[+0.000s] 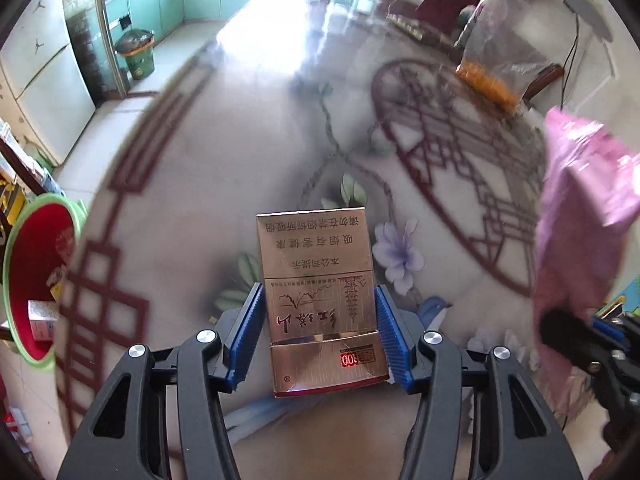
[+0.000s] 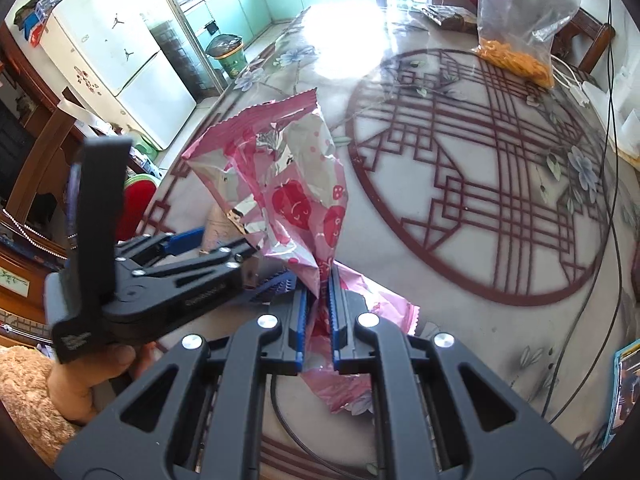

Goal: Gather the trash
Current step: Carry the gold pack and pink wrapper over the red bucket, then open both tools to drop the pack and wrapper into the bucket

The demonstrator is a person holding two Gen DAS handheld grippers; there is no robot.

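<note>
- Left gripper (image 1: 320, 320) pinches a gold cigarette pack (image 1: 322, 300) above the table (image 1: 200, 184), probably bound for the red bin (image 1: 40, 276).
- Right gripper (image 2: 318, 312) squeezes a pink snack wrapper (image 2: 288, 184), lifted off for discarding.

I see a round table (image 2: 460, 240) with a glossy printed top: a dark red lattice medallion (image 2: 480, 176) ringed by pale flowers. At its far edge a clear plastic bag (image 2: 524, 12) of orange snack pieces rests on the surface (contents bunched at the bottom). A black cable (image 2: 610, 208) trails across the right side.
</note>
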